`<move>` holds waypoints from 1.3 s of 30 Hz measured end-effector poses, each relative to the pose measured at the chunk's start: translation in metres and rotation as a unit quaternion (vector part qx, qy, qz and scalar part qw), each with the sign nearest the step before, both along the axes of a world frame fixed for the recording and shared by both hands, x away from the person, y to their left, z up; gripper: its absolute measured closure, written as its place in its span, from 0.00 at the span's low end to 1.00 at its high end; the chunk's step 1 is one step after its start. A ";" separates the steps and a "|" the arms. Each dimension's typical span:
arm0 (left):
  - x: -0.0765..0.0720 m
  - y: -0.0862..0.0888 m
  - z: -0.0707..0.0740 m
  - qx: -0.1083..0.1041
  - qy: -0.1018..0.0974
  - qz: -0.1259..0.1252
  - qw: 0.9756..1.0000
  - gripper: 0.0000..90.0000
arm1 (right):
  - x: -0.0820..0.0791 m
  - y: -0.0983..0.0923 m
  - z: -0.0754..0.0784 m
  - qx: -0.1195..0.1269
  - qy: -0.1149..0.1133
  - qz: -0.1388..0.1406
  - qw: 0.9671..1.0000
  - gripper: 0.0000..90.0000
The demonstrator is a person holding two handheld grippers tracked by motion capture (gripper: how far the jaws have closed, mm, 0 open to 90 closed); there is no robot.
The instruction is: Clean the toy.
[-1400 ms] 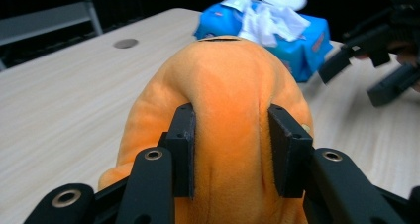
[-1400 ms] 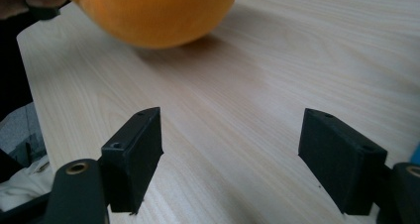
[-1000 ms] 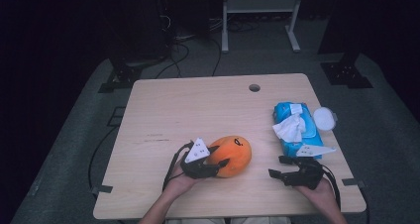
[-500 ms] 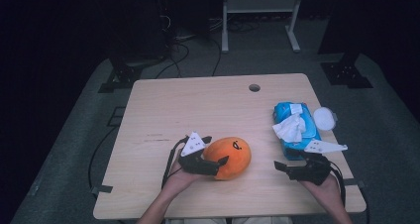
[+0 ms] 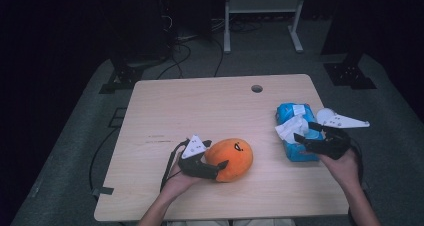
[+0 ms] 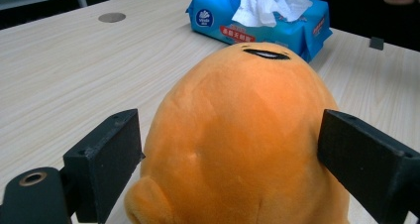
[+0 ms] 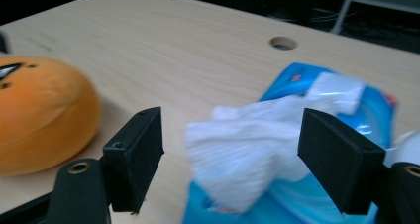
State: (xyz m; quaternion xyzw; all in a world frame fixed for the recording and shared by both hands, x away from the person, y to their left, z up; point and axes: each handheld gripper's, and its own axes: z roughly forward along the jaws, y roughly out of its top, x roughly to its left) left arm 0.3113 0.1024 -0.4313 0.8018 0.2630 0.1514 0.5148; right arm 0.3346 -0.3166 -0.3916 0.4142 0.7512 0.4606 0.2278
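STEP: your left hand-held gripper (image 6: 233,149) gapes around the orange plush (image 5: 230,159), just opened | right hand-held gripper (image 7: 233,154) wide open at the tissue (image 7: 247,149) | NEXT: pinch the tissue, pull from the blue pack (image 5: 292,136) by the counter (image 5: 200,106) right edge.

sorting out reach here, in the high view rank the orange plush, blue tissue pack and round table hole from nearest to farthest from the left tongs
1. orange plush: between the open left tongs, front middle of the table.
2. blue tissue pack: to the right, under the right tongs.
3. round table hole: near the far edge.
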 end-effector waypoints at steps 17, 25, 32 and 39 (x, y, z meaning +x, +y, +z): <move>-0.003 -0.001 -0.002 0.015 0.003 -0.012 1.000 0.11 | 0.045 0.013 -0.036 -0.063 0.054 -0.065 0.994 0.44; -0.004 0.000 -0.003 0.024 0.006 -0.019 1.000 0.11 | 0.044 0.000 -0.037 -0.038 0.072 -0.083 0.993 0.84; -0.003 0.001 -0.004 0.028 0.012 -0.021 0.999 0.11 | 0.040 -0.004 -0.031 -0.033 0.067 -0.079 0.994 0.93; -0.002 0.001 -0.008 0.030 0.018 -0.021 0.999 0.12 | 0.021 -0.005 -0.001 0.000 0.031 -0.044 0.999 0.94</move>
